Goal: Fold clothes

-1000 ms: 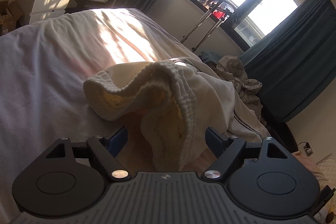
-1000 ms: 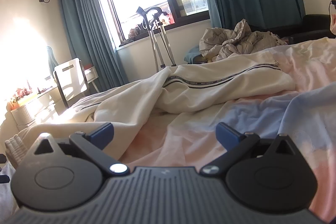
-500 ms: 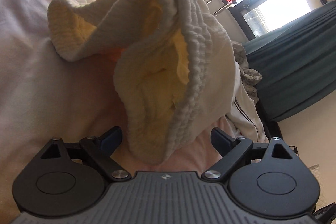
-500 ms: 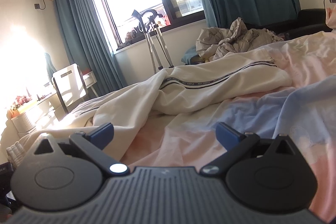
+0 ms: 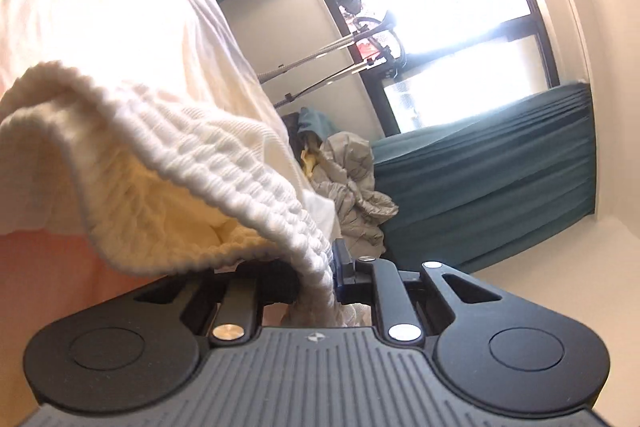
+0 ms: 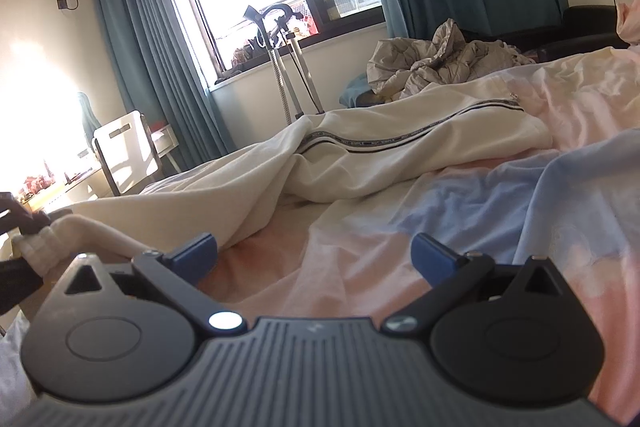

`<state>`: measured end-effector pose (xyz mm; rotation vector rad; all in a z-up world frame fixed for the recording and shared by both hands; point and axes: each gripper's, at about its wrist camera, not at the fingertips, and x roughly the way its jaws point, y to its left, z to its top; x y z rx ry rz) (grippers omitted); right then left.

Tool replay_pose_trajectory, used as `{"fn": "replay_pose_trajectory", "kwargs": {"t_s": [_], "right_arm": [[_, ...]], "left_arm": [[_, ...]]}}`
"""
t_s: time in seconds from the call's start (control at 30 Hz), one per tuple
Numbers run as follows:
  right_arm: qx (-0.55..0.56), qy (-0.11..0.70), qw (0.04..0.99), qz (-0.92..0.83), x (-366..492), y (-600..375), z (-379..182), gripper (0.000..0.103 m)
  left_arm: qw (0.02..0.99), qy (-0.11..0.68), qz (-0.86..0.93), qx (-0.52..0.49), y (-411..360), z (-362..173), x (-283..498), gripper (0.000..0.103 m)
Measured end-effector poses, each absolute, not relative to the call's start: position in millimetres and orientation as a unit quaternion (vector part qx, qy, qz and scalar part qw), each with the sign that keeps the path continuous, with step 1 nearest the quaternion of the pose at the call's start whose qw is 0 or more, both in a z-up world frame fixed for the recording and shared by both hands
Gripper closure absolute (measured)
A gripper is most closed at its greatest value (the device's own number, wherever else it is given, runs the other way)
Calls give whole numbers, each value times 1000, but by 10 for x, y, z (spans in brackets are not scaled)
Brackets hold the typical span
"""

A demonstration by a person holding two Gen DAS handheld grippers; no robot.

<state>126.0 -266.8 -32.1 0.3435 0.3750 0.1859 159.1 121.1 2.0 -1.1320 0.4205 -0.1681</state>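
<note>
Left gripper is now pinched on the ribbed waistband of the cream trousers, where half a second ago it was spread. Trousers are spread unfolded across the bed; lift apparently begins. Right gripper is held spread, empty.

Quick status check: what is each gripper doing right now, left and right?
Left gripper: shut on the ribbed waistband of the cream trousers.
Right gripper: open, holding nothing, above the pink and blue bedsheet.
</note>
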Motion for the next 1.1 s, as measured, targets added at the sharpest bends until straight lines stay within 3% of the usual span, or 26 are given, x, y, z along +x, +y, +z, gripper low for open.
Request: {"fn": "replay_pose_trajectory", "kwargs": {"t_s": [0.2, 0.47, 0.7, 0.8, 0.83, 0.93, 0.97, 1.1], "right_arm": [[129, 165, 974, 92, 1298, -2537, -306, 0], [98, 178, 975, 90, 1561, -2411, -522, 0], [101, 198, 970, 94, 1767, -2343, -708, 0], [103, 204, 969, 95, 1814, -2318, -735, 0], [104, 203, 969, 96, 1815, -2316, -735, 0], [101, 200, 970, 96, 1798, -2313, -704, 0], [100, 198, 970, 96, 1792, -2316, -689, 0], [103, 188, 972, 97, 1703, -2352, -601, 0]], "left_arm": [[797, 143, 0, -587, 1771, 262, 2462, 85], [779, 117, 129, -602, 2574, -36, 3474, 84], [779, 171, 156, -583, 3161, -422, 3488, 84], [799, 179, 132, -558, 3070, -303, 3351, 79], [806, 181, 124, -550, 3039, -263, 3305, 75], [825, 188, 101, -523, 2948, -144, 3167, 27], [831, 190, 93, -514, 2917, -104, 3121, 18], [852, 218, 48, -474, 2614, 55, 2792, 16]]}}
